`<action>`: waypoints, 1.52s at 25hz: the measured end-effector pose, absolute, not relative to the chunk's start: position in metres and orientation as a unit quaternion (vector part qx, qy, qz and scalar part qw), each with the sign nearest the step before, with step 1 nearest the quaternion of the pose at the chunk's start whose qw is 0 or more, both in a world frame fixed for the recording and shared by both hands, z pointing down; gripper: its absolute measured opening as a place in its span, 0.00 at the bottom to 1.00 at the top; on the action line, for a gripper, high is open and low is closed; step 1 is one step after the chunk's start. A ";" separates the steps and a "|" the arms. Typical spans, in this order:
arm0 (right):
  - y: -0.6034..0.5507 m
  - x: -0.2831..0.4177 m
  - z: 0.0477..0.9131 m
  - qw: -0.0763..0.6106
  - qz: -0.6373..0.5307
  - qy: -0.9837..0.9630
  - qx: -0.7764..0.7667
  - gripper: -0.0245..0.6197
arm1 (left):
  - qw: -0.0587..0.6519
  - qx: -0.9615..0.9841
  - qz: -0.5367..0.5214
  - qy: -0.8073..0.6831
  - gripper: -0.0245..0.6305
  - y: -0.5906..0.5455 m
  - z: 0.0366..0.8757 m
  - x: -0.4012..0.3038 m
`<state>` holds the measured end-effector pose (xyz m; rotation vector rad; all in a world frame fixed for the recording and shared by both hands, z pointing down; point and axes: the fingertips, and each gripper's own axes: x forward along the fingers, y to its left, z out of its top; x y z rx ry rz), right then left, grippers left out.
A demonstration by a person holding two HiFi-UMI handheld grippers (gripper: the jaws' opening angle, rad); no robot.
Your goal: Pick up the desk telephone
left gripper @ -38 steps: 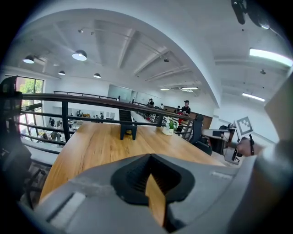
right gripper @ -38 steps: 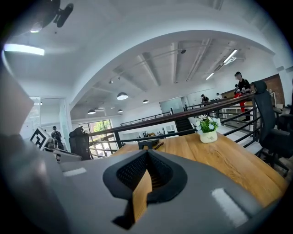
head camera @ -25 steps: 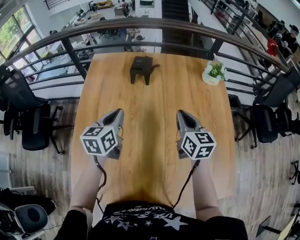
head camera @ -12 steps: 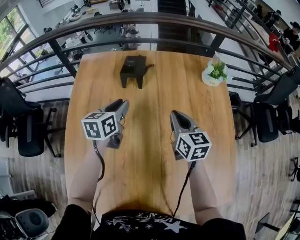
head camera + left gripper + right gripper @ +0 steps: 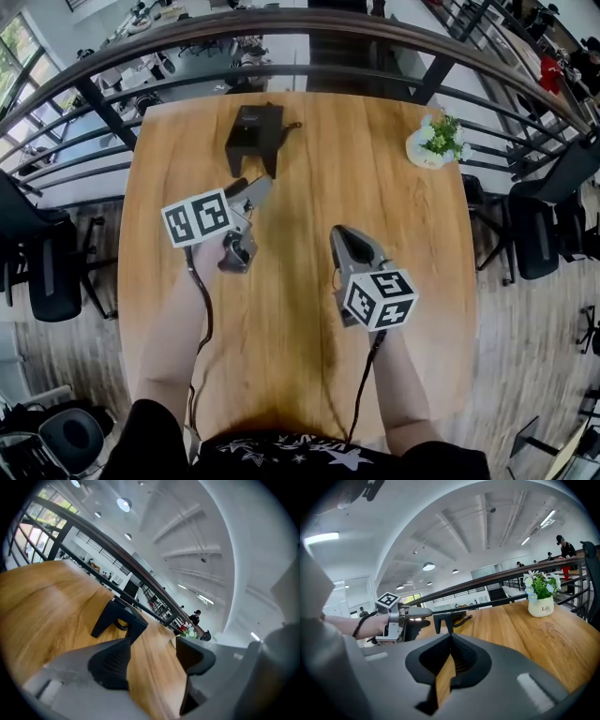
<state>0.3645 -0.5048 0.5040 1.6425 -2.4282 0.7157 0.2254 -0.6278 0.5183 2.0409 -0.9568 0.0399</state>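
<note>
The black desk telephone (image 5: pixel 253 136) stands at the far left-middle of the wooden table (image 5: pixel 300 319), its coiled cord trailing to its right. My left gripper (image 5: pixel 255 187) hovers just short of it and points at it. Its jaws are opening, with only table wood between them. The left gripper view shows the telephone (image 5: pixel 117 620) just past the spread fingertips of the left gripper (image 5: pixel 152 660). My right gripper (image 5: pixel 343 236) hangs over mid-table, further back, its jaws shut on nothing. The right gripper view shows the right gripper's (image 5: pixel 450 658) pads meeting, with the telephone (image 5: pixel 450 617) and left gripper (image 5: pixel 412 613) beyond.
A small potted plant (image 5: pixel 433 142) in a white pot sits at the table's far right corner. A dark metal railing (image 5: pixel 309 23) curves along the far edge, with a lower floor beyond it. Office chairs (image 5: pixel 47 272) (image 5: pixel 534 239) stand on either side.
Both grippers moved forward toward the telephone, the left one further and with a roll. The left jaws went from shut to spread apart. The right stays shut.
</note>
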 end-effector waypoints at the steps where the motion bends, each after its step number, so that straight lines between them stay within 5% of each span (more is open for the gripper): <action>1: -0.506 0.365 0.506 0.062 0.238 -0.803 0.542 0.04 | 0.444 0.811 0.006 -0.382 0.51 -0.635 0.522 0.227; 14: -0.526 0.359 0.530 0.054 0.259 -0.805 0.531 0.04 | 0.567 0.710 -0.135 -0.395 0.56 -0.716 0.557 0.224; 30: -0.531 0.364 0.549 0.044 0.283 -0.800 0.527 0.04 | 0.611 0.609 -0.274 -0.425 0.56 -0.758 0.569 0.222; 33: -0.532 0.367 0.551 0.038 0.287 -0.797 0.529 0.04 | 0.620 0.596 -0.256 -0.442 0.41 -0.757 0.578 0.222; 38: -0.532 0.369 0.558 0.038 0.295 -0.794 0.531 0.04 | 0.618 0.592 -0.257 -0.449 0.41 -0.758 0.580 0.221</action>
